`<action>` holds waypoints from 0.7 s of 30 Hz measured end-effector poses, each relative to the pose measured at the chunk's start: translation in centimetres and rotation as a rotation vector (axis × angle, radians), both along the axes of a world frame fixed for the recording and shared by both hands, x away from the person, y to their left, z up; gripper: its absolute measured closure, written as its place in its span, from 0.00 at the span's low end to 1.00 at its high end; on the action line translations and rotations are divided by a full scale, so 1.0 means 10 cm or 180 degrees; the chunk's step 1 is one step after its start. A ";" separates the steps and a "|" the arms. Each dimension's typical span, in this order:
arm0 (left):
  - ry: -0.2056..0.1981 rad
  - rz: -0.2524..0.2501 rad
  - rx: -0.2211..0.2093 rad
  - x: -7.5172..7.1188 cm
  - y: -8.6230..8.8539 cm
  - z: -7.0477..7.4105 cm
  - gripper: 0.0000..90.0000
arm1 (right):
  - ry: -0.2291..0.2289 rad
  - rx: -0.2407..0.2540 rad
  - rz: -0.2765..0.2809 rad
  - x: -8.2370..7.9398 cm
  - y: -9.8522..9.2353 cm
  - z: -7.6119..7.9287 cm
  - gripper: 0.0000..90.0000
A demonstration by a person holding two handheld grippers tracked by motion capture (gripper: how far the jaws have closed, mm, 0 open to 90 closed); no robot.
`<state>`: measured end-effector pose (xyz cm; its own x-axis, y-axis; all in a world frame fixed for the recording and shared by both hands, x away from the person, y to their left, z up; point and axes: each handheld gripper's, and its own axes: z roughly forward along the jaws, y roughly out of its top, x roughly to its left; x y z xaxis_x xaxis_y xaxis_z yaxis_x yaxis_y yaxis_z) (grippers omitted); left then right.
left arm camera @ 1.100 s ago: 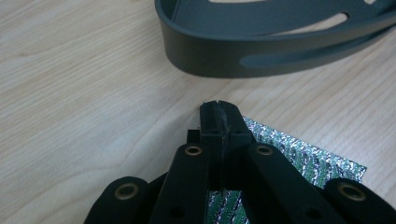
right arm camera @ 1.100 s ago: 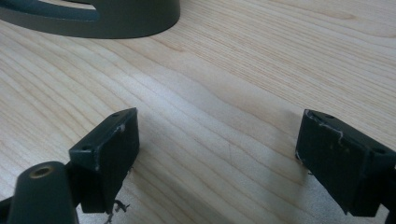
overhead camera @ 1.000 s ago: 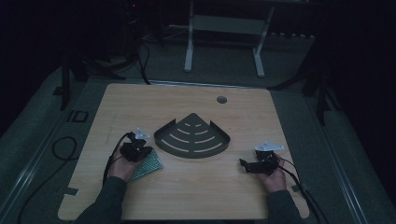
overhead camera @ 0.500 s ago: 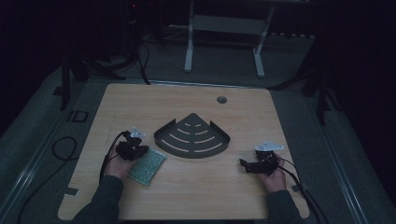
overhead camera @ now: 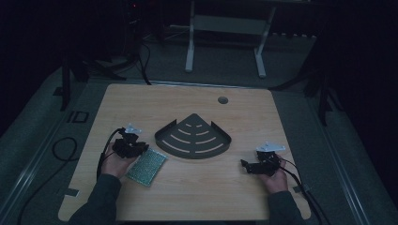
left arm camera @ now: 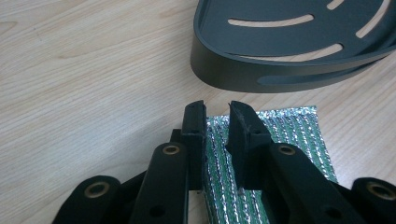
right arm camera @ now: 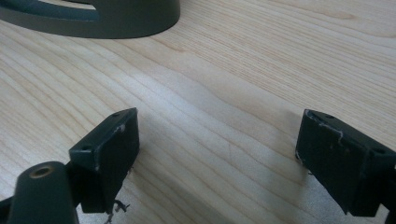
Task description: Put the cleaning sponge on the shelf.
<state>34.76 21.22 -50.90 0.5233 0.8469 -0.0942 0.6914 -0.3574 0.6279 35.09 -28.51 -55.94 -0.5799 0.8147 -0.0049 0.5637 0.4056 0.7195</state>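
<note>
- Dim room, with a light wooden table (overhead camera: pixel 197 197); a dark slotted corner shelf (overhead camera: pixel 194 138) sits at its middle.
- Green-and-silver scouring pad (overhead camera: pixel 147 167) lies flat just left of the shelf, toward the near edge, its long axis running from that edge up toward the shelf.
- Left gripper (left arm camera: pixel 217 116) sits directly over the pad, jaws narrowed to a slim gap, not visibly pinching it; clearly the nearer hand.
- Right gripper (right arm camera: pixel 217 140) rests well apart near the right edge, jaws spread wide over bare wood.
</note>
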 end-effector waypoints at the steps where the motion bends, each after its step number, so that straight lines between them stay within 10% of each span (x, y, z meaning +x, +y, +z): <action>1: 0.0060 0.0040 -0.0015 -0.02 0.04 0.01 0.84 | -0.0001 0.0000 0.0000 0.00 0.00 0.00 0.15; 21: 0.0538 0.0071 -0.0009 -0.13 0.23 0.08 0.82 | 0.0000 0.0000 -0.0005 0.00 0.00 0.00 0.15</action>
